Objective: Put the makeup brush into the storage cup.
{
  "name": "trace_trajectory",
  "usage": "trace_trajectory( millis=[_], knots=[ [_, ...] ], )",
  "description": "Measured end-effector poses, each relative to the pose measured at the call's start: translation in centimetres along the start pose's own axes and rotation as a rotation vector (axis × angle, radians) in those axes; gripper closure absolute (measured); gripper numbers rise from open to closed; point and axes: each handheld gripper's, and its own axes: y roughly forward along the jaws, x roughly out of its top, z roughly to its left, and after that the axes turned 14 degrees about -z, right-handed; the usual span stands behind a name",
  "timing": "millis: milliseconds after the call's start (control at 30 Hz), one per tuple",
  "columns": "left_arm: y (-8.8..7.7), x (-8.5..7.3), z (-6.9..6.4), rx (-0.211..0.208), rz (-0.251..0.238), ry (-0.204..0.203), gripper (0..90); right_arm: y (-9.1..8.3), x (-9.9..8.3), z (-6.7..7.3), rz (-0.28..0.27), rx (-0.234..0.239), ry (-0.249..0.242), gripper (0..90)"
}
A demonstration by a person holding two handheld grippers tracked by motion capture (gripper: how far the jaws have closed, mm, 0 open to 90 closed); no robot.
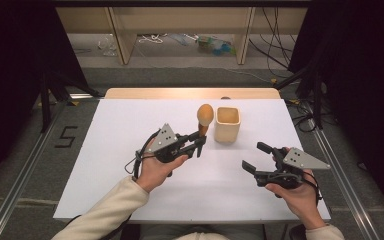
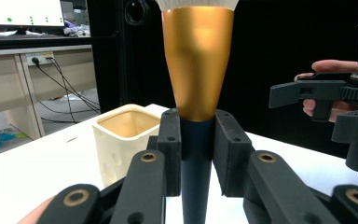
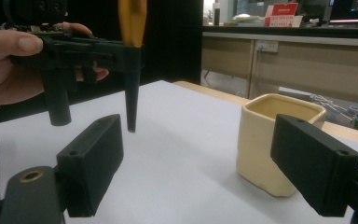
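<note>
The brush [image 2: 197, 60] has a glossy, gold-coloured metallic-looking ferrule, a smooth dark matt handle below it and soft pale bristles at the top. The cup [image 1: 227, 124] looks like cream ceramic or plastic, smooth with a faint sheen and shallow dimples on its wall. The left gripper [image 1: 198, 143] and the right gripper [image 1: 252, 157] are matt black plastic with brass-coloured pivot bushings; each carries a flat matt grey plate. The tabletop [image 1: 130, 125] is matt white and smooth, with a light wood edge at its far side. The sleeve [image 1: 107, 210] is soft cream cloth.
</note>
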Motion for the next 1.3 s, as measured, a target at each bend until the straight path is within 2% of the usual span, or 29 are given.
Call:
trace_trajectory(
  millis=[67, 100, 167, 267, 400, 467, 533, 567, 600, 633, 667, 700, 833, 967, 1000, 1100, 1133, 1167, 1200, 1233, 1267, 1300],
  knots=[
    [0.1, -0.1, -0.1, -0.006, 0.002, 0.010, 74.4, 0.2, -0.1, 0.0, -0.026, 0.006, 0.004, 18.0],
    [0.2, -0.1, -0.2, -0.003, -0.001, 0.002, 74.4, 0.3, -0.1, 0.1, -0.036, 0.006, 0.008, 18.1],
    [0.4, -0.2, -0.3, -0.006, -0.001, 0.003, 74.4, 0.3, 0.1, 0.1, -0.010, 0.005, 0.001, 18.2],
    [0.5, -0.3, -0.4, -0.010, 0.000, 0.002, 74.4, 0.5, 0.1, 0.1, -0.038, 0.002, 0.004, 18.3],
    [0.6, -0.4, -0.4, -0.015, -0.003, 0.007, 74.4, 0.6, 0.1, 0.2, -0.036, 0.007, 0.011, 18.3],
    [0.7, -0.4, -0.4, -0.016, -0.002, 0.007, 74.4, 0.7, 0.2, 0.2, -0.033, 0.003, 0.002, 18.4],
    [0.8, -0.5, -0.5, -0.013, -0.001, 0.007, 74.4, 1.0, 0.2, 0.2, -0.055, 0.011, -0.015, 18.4],
    [0.8, -0.5, -0.5, -0.014, 0.000, 0.009, 74.4, 1.0, 0.3, 0.2, -0.041, 0.012, -0.016, 18.4],
    [0.9, -0.6, -0.5, -0.016, 0.001, 0.010, 74.4, 1.2, 0.3, 0.3, -0.055, 0.009, -0.018, 18.5],
    [1.0, -0.6, -0.5, -0.021, -0.001, 0.014, 74.4, 1.2, 0.4, 0.3, -0.035, 0.018, -0.015, 18.5],
    [1.0, -0.6, -0.6, -0.017, -0.002, 0.008, 74.4, 1.6, 0.3, 0.4, -0.065, 0.024, -0.016, 18.5],
    [1.1, -0.6, -0.7, -0.020, -0.001, 0.008, 74.4, 1.6, 0.4, 0.4, -0.051, 0.024, -0.019, 18.5],
    [1.3, -0.8, -0.8, -0.029, 0.003, 0.009, 74.3, 2.1, 0.5, 0.5, -0.058, 0.034, -0.017, 18.6],
    [1.6, -0.9, -1.0, -0.034, 0.004, 0.010, 74.4, 2.3, 0.8, 0.7, -0.032, 0.035, 0.003, 18.8],
    [1.7, -1.0, -1.1, -0.034, 0.005, 0.009, 74.4, 2.5, 0.7, 0.7, -0.058, 0.035, 0.007, 18.8],
    [1.9, -1.1, -1.2, -0.038, 0.006, 0.009, 74.4, 2.7, 1.0, 0.8, -0.041, 0.034, 0.011, 18.9],
    [2.0, -1.2, -1.3, -0.037, 0.006, 0.010, 74.4, 2.9, 1.0, 0.6, -0.078, 0.028, -0.019, 18.9],
    [2.1, -1.2, -1.3, -0.039, 0.005, 0.011, 74.4, 3.0, 1.0, 0.6, -0.081, 0.031, -0.016, 18.9],
    [2.1, -1.2, -1.4, -0.042, 0.006, 0.012, 74.4, 3.0, 1.1, 0.6, -0.062, 0.035, -0.014, 19.1],
    [2.2, -1.2, -1.5, -0.043, 0.005, 0.013, 74.4, 3.2, 1.1, 0.6, -0.082, 0.038, -0.007, 19.2],
    [2.2, -1.2, -1.5, -0.045, 0.007, 0.015, 74.3, 3.1, 1.2, 0.6, -0.059, 0.034, -0.014, 19.3],
    [2.2, -1.2, -1.5, -0.045, 0.007, 0.015, 74.4, 3.1, 1.2, 0.6, -0.059, 0.034, -0.014, 19.3]
  ],
)
